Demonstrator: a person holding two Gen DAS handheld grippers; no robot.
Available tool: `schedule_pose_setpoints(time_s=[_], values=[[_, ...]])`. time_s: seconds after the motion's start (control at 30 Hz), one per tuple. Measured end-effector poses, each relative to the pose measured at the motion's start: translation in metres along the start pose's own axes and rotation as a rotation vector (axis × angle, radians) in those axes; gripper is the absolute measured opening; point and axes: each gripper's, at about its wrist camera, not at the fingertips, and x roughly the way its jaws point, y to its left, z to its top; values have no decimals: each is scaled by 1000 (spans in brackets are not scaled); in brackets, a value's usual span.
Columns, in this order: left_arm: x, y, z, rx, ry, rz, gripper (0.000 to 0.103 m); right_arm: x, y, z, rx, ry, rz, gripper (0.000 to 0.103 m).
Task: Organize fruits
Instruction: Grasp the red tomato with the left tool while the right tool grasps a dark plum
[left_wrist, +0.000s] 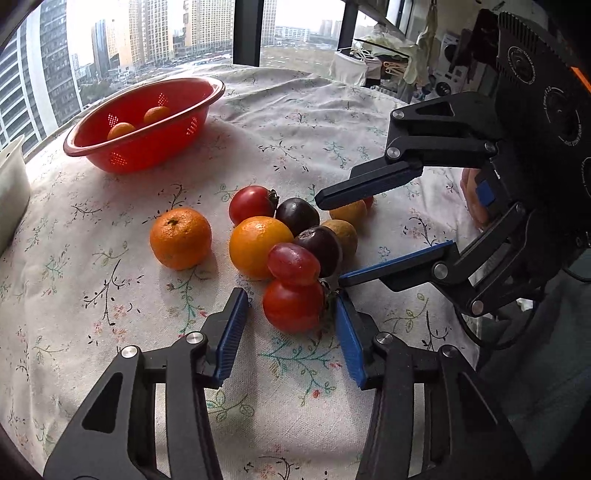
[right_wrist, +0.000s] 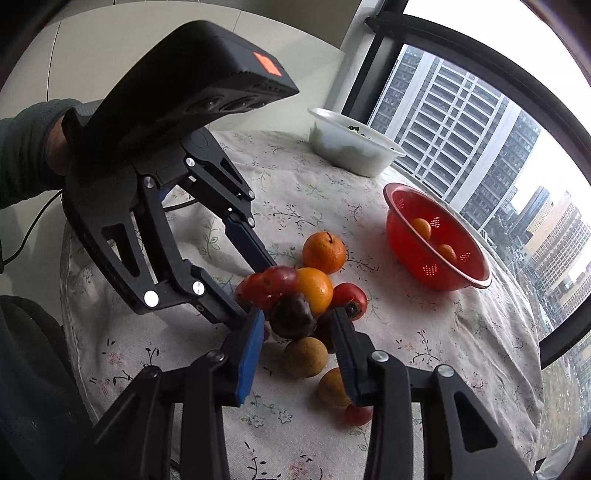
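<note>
A pile of fruit lies mid-table: two oranges (left_wrist: 180, 237) (left_wrist: 258, 246), red tomatoes (left_wrist: 293, 305) (left_wrist: 252, 204), a red grape (left_wrist: 293, 263), dark plums (left_wrist: 320, 249) and tan longans (left_wrist: 343, 232). My left gripper (left_wrist: 291, 299) is open, its jaws on either side of the near tomato. My right gripper (right_wrist: 297, 325) is open around a dark plum (right_wrist: 291, 319), with a longan (right_wrist: 305, 357) just below; it also shows in the left wrist view (left_wrist: 328, 240). A red colander (left_wrist: 144, 122) holds two oranges.
A white bowl (right_wrist: 354, 147) stands at the table's far side, its edge showing in the left wrist view (left_wrist: 11, 188). The floral tablecloth (left_wrist: 92, 295) covers a round table beside a big window. Clutter sits behind the table's right end.
</note>
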Motion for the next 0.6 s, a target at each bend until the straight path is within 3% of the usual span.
schedule_pose_setpoints(time_s=[0.27,0.37,0.6], values=[[0,-1,1,8,4,-5,44,4,4,1,-26,14,-9,38],[0,-3,1,19,5,-6,35,4,5,2,-37,14,-11,36],[0,-4,0,24,2,1,34,8,9,3,-65,22,-31,33]])
